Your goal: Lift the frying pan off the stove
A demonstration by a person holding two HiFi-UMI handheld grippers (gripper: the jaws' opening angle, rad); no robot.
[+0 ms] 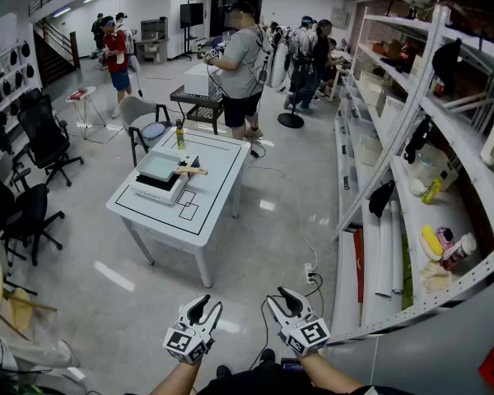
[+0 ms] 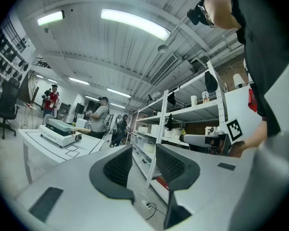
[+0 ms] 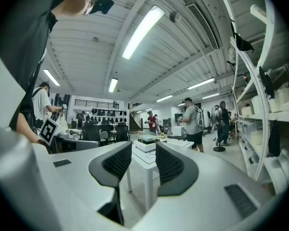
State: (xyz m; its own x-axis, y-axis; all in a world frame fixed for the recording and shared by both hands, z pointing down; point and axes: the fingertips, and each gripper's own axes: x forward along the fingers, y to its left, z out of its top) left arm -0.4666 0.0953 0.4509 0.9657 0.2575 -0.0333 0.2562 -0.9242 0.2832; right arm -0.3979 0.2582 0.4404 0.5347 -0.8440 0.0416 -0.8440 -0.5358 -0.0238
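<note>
Frying pan (image 1: pixel 160 166), grey with wooden handle, sits on white tabletop stove (image 1: pixel 152 189), well apart from us.
We carry left gripper (image 1: pixel 207 304) and right gripper (image 1: pixel 280 297) low, jaws apart, empty: out of reach.

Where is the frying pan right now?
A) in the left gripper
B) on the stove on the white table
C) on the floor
B: the frying pan sits on the stove atop the white table, while the left gripper and right gripper are open and empty.
</note>
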